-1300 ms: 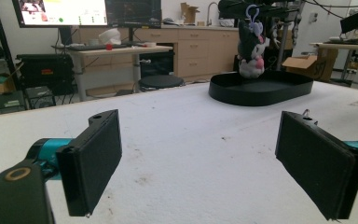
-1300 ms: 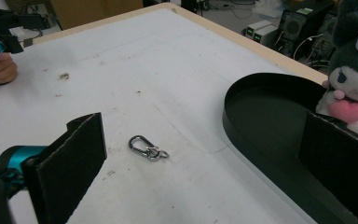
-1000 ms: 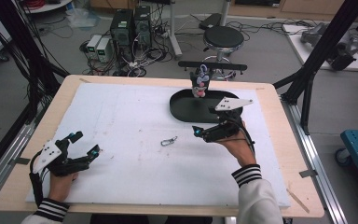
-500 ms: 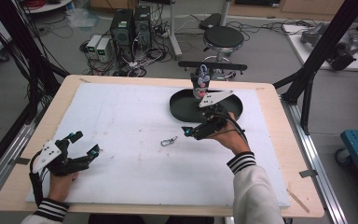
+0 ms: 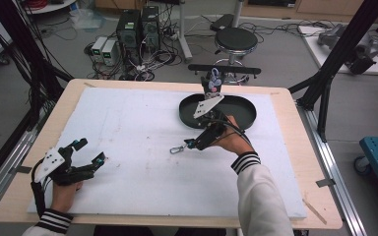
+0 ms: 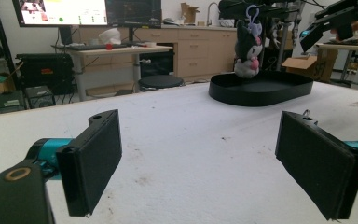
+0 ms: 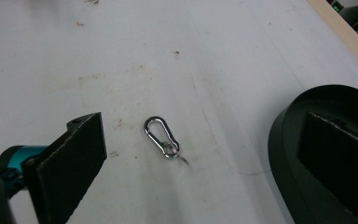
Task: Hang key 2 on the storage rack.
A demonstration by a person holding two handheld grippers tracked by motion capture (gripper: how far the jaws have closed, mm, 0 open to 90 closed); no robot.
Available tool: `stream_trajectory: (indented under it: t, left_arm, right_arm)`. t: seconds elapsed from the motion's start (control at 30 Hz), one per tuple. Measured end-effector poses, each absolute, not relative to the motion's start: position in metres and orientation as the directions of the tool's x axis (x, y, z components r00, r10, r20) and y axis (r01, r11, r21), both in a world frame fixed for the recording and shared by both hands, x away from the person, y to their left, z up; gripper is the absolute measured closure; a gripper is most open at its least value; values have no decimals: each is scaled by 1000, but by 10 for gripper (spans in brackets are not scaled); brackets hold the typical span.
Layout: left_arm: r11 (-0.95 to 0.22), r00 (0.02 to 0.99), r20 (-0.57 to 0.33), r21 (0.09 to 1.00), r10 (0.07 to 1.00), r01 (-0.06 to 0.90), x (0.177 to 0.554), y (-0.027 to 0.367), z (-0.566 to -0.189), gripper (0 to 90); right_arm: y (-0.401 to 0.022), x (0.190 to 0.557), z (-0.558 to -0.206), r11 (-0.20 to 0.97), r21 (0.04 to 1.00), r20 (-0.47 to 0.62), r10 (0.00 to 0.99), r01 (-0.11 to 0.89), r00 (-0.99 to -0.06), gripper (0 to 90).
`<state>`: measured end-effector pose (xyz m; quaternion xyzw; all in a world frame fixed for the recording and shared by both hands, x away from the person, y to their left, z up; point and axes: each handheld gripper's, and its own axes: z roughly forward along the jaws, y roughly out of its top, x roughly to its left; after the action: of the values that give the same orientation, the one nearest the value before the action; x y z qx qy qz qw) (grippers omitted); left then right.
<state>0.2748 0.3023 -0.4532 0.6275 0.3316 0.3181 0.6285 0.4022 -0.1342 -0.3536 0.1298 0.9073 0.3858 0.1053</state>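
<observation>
Now the right gripper is lowered over the middle of the desk, with its fingers spread wide and holding nothing. Between them, on the white mat, lies a small silver carabiner (a little ring is attached to its lower end); it lies flat and touches neither finger. In the high view the carabiner lies just beside the gripper tips, on the side toward the left edge of the desk. A black oval tray stands near the far edge of the desk, close behind the right hand, and a small plush toy stands upright at the tray's far rim. The left gripper rests near the front left corner of the desk, well apart from the carabiner, and its fingers are also wide open and empty.
</observation>
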Motion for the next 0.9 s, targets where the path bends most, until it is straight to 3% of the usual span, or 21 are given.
stream_trajectory:
  t: [0.73,0.9]
  left_arm:
    - [14,576,-22,1000,817,18,275,302,-453,149]
    - [14,576,-21,1000,817,18,275,302,-453,149]
  right_arm:
    - [-113,415,-388,782,615,-102,205,100,-973,51]
    - [-110,418,-394,810,582,-113,169,72,-979,165]
